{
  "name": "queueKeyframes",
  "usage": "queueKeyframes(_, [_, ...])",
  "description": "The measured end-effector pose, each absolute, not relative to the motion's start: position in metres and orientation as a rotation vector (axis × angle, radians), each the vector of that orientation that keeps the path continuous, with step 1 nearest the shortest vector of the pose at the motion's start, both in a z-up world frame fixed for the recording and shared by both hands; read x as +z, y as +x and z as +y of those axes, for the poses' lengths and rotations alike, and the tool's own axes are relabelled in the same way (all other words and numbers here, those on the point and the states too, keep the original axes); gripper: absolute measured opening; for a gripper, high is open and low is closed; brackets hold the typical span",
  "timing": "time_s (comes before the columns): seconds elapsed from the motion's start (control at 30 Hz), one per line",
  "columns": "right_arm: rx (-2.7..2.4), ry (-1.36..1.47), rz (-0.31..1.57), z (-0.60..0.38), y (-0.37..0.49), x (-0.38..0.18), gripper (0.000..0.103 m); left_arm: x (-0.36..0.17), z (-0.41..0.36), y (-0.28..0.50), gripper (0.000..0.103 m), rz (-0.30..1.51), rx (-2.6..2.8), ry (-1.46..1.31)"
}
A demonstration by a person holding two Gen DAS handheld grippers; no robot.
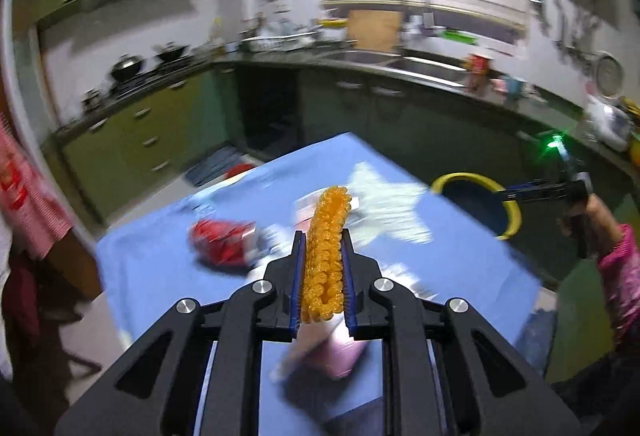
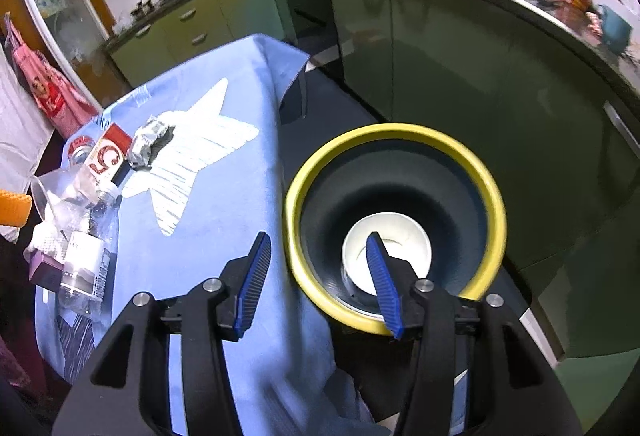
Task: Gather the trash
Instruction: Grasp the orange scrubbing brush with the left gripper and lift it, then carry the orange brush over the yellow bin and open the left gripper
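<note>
My left gripper point(image 1: 323, 236) is shut on an orange foam net sleeve point(image 1: 326, 232) and holds it above the blue-clothed table point(image 1: 160, 248); the sleeve's end also shows at the left edge of the right wrist view point(image 2: 14, 208). A yellow-rimmed dark bin point(image 2: 394, 128) stands beside the table's right edge, with a white paper cup point(image 2: 404, 240) lying in it. My right gripper point(image 2: 318, 242) is open and empty above the bin's near rim. The bin also shows in the left wrist view point(image 1: 478, 180).
On the table lie a red crumpled wrapper point(image 1: 224, 242), a pink pack point(image 1: 340, 352), a red-and-white box point(image 2: 108, 156), a crumpled silver wrapper point(image 2: 148, 142), clear plastic cups point(image 2: 64, 192) and a bottle point(image 2: 82, 268). Green kitchen cabinets point(image 2: 460, 48) stand behind the bin.
</note>
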State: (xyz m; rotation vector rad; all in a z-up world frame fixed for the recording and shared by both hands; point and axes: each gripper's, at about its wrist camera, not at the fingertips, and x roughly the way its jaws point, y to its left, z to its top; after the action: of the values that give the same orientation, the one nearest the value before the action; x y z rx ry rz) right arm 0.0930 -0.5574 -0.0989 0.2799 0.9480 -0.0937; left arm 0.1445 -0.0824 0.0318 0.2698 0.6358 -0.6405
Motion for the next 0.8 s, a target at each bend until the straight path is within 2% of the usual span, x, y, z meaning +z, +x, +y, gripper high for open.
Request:
queueKeyframes(0.27, [-0.208, 0.269, 0.839, -0.59, 0.03, -0.073, 0.05, 0.042, -0.23, 0.138, 0.017, 0.665, -0.938, 0.315])
queueKeyframes(0.63, [-0.263, 0.348, 0.807, -0.632, -0.035, -0.092, 0.05, -0.037, -0.46, 0.159, 0.018, 0.816, -1.143, 0.368])
queueKeyframes(0.7, [-0.268, 0.363, 0.811, -0.636, -0.04, -0.097, 0.051, -0.058, -0.491, 0.17, 0.026, 0.857, -1.142, 0.368])
queueKeyframes(0.73, [-0.274, 0.373, 0.81, -0.64, -0.044, -0.1, 0.052, -0.067, -0.504, 0.174, 0.037, 0.862, -1.119, 0.372])
queueKeyframes(0.77, [-0.279, 0.379, 0.809, -0.642, -0.046, -0.101, 0.053, -0.076, -0.513, 0.179, 0.06, 0.861, -1.096, 0.377])
queueKeyframes(0.8, [-0.284, 0.386, 0.807, -0.644, -0.049, -0.103, 0.054, -0.083, -0.522, 0.181, 0.07, 0.858, -1.078, 0.383])
